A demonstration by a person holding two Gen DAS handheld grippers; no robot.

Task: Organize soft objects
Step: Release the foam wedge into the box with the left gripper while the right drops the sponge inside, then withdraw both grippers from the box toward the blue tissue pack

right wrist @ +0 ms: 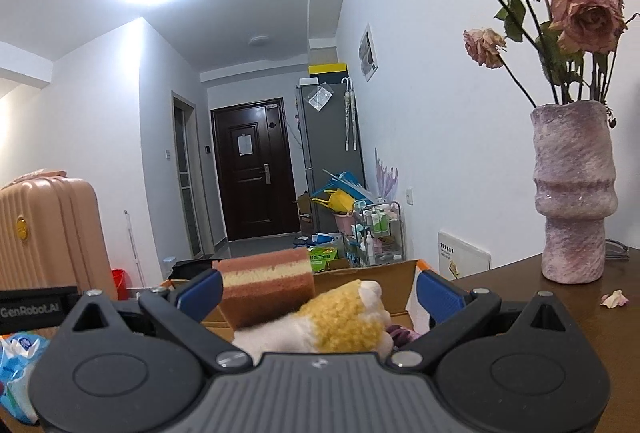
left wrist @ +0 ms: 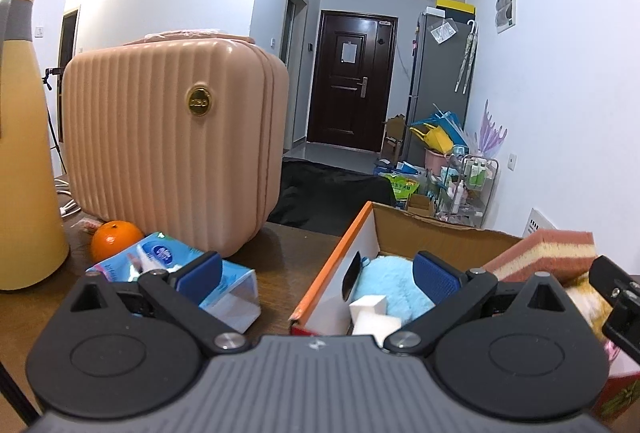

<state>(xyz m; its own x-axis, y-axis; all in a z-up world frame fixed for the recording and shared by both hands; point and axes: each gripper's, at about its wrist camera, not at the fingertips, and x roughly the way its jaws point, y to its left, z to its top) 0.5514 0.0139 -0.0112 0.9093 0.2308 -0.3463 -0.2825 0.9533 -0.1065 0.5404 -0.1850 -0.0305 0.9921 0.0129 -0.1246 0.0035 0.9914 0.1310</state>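
Note:
An open cardboard box [left wrist: 424, 229] with an orange edge stands on the brown table. Inside lie a light blue plush [left wrist: 396, 285], a white foam block [left wrist: 372, 315], a striped pink-and-yellow sponge [left wrist: 544, 253] and a yellow-and-white plush [right wrist: 344, 321]. My left gripper [left wrist: 316, 277] is open above the box's left wall, with nothing held. A blue tissue pack [left wrist: 172, 265] lies on the table under its left finger. My right gripper [right wrist: 320, 295] is open over the box; the sponge [right wrist: 268, 285] and the plush sit low between its fingers, ungripped.
A pink ribbed suitcase [left wrist: 168, 137] stands at the back left, with an orange [left wrist: 114, 239] in front of it and a tall yellow bottle [left wrist: 24, 169] at the far left. A pink vase of dried roses [right wrist: 574, 193] stands on the table to the right of the box.

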